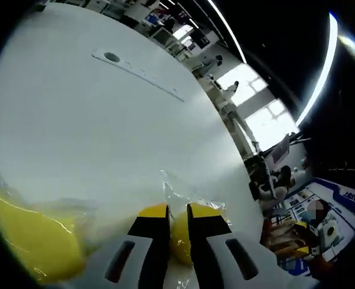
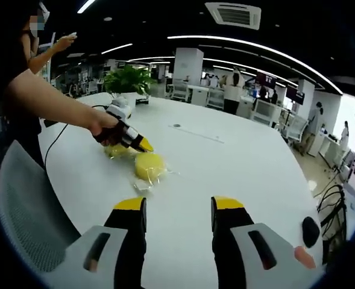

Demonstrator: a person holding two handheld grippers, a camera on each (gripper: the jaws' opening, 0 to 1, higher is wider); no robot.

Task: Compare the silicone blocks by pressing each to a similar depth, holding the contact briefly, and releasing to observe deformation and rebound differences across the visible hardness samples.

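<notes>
A round yellow silicone block (image 2: 149, 165) in clear wrap lies on the white table (image 2: 237, 156). A second yellow block (image 2: 116, 150) lies just left of it. A person's hand holds my left gripper (image 2: 142, 144), jaws together, with its yellow tips at the top edge of the round block. In the left gripper view the left gripper (image 1: 178, 211) shows a thin gap, and the block (image 1: 179, 239) sits right under the tips. The other wrapped block (image 1: 35, 241) is at the lower left. My right gripper (image 2: 178, 205) hangs open over bare table, short of the blocks.
A potted plant (image 2: 128, 78) stands at the table's far end, and a black cable (image 2: 62, 135) runs along its left side. A small black object (image 2: 310, 230) lies near the right edge. A grey chair back (image 2: 26, 205) is at the left. People stand far behind.
</notes>
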